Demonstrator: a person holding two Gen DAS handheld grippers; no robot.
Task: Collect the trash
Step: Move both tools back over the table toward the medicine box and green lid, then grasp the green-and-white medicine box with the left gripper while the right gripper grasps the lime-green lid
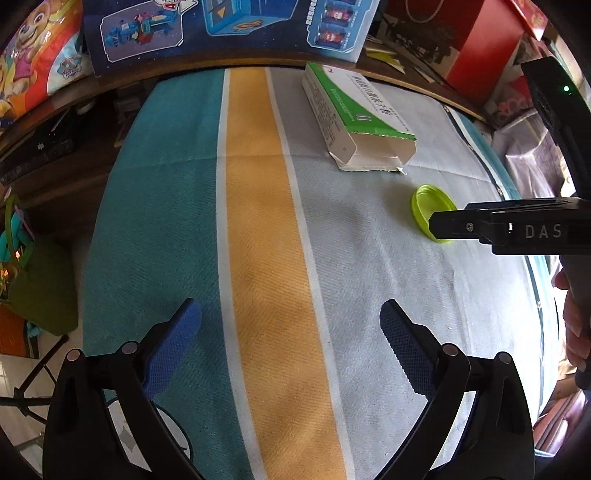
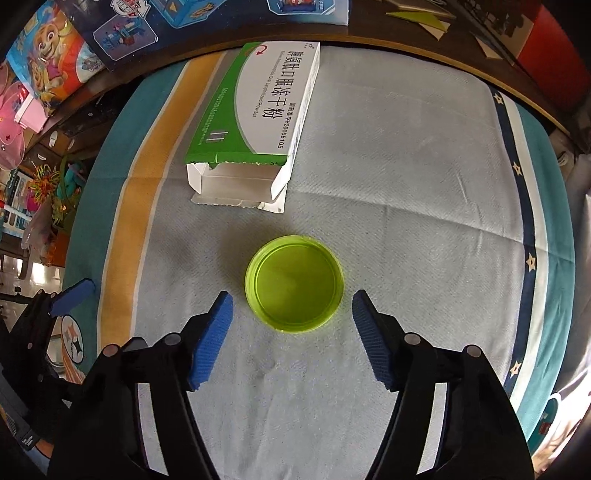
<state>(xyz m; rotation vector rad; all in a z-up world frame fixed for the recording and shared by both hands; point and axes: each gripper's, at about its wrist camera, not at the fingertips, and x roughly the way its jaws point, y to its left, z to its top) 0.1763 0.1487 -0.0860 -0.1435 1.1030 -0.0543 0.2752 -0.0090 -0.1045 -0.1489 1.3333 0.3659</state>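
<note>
A: Where's the trash?
B: Green lid on the bench, torn box at its eleven o'clock
A: Fingers?
B: Right gripper spread, flanking the lid untouched; left gripper spread, empty

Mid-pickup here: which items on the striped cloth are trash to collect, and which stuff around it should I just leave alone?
Trash to collect:
- round lime-green plastic lid, lying open side up just ahead of the open right gripper
- torn-open green-and-white cardboard medicine box, beyond the lid

Just lying about:
- dark blue toy box behind the cloth
- cartoon puppy bag
- red boxes
</note>
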